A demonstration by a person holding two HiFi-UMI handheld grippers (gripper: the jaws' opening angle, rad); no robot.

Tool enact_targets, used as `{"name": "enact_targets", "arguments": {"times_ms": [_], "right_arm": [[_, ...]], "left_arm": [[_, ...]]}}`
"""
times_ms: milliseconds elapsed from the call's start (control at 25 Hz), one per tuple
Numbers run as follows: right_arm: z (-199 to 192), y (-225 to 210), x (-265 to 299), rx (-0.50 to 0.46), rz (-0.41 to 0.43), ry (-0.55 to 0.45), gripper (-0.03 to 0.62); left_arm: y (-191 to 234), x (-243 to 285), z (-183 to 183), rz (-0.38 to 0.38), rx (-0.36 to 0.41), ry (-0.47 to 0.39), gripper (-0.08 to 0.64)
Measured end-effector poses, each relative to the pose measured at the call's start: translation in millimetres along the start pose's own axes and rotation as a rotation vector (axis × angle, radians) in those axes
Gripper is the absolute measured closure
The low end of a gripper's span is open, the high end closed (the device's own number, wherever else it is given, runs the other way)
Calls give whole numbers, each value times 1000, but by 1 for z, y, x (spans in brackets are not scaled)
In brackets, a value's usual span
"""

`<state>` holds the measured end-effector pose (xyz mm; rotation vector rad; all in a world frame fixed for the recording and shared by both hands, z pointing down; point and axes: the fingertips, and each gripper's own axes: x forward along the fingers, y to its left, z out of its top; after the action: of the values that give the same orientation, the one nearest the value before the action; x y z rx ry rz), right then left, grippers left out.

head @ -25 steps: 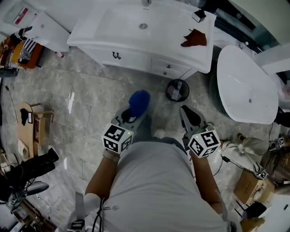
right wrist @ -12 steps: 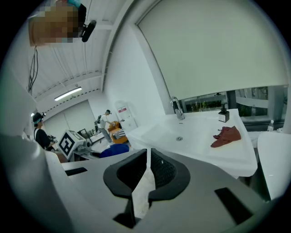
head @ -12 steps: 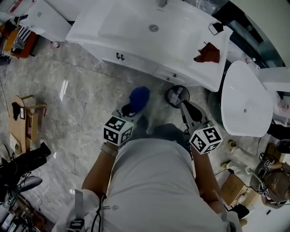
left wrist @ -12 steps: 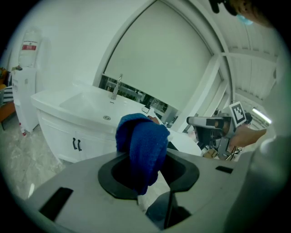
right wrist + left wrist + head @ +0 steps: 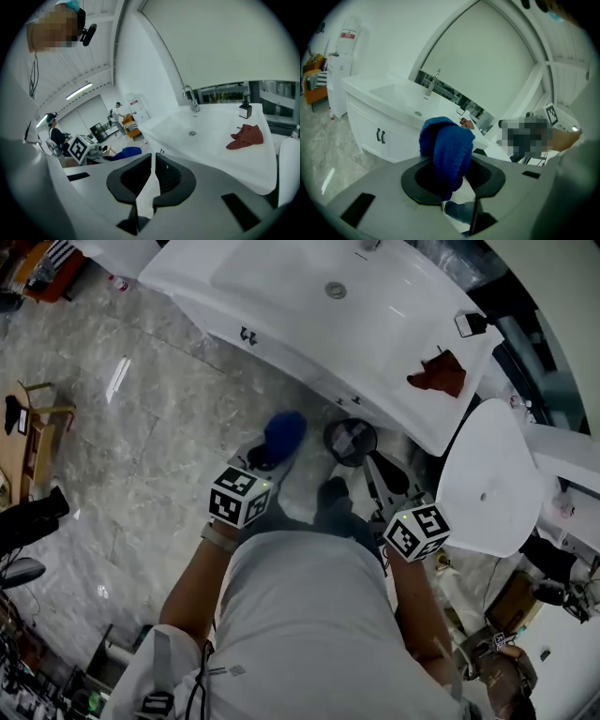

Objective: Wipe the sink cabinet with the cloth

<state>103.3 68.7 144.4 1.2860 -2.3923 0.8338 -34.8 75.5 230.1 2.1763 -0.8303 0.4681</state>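
Observation:
A blue cloth (image 5: 284,432) is bunched between the jaws of my left gripper (image 5: 271,456), which is shut on it and held above the floor in front of the white sink cabinet (image 5: 281,341). In the left gripper view the blue cloth (image 5: 446,147) stands up out of the left gripper (image 5: 451,165), with the cabinet doors (image 5: 370,133) beyond it. My right gripper (image 5: 376,468) is shut with nothing in it, short of the cabinet's right end. In the right gripper view the right gripper (image 5: 152,165) points at the countertop (image 5: 206,150).
A red-brown rag (image 5: 439,371) and a small dark and white object (image 5: 469,323) lie on the counter's right part. A round dark bin (image 5: 350,440) stands on the floor by the cabinet. A white oval fixture (image 5: 487,486) is at the right. Furniture and people stand at the left.
The person has stepped closer to the cabinet, and both grippers have come nearer to it and the bin. The left gripper still holds the blue cloth.

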Motion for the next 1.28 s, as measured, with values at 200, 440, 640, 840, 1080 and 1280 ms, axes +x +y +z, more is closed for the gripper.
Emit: {"name": "enact_targets", "arguments": {"times_ms": [200, 440, 640, 840, 1080, 1280], "right_arm": [[-18, -20, 9, -43, 78, 92, 554], [-36, -45, 24, -10, 142, 178, 554], [-53, -57, 40, -31, 206, 235, 554], [-75, -78, 55, -51, 241, 283, 554], [-108, -103, 65, -37, 243, 332, 554], [-129, -121, 73, -37, 259, 341, 554]], "left_arm": [[9, 31, -17, 49, -114, -19, 430], [15, 77, -32, 90, -213, -60, 430], [32, 120, -45, 117, -281, -87, 430], [54, 165, -61, 146, -307, -89, 430], [67, 214, -78, 112, -374, -123, 430], [81, 251, -80, 136, -374, -146, 430]]}}
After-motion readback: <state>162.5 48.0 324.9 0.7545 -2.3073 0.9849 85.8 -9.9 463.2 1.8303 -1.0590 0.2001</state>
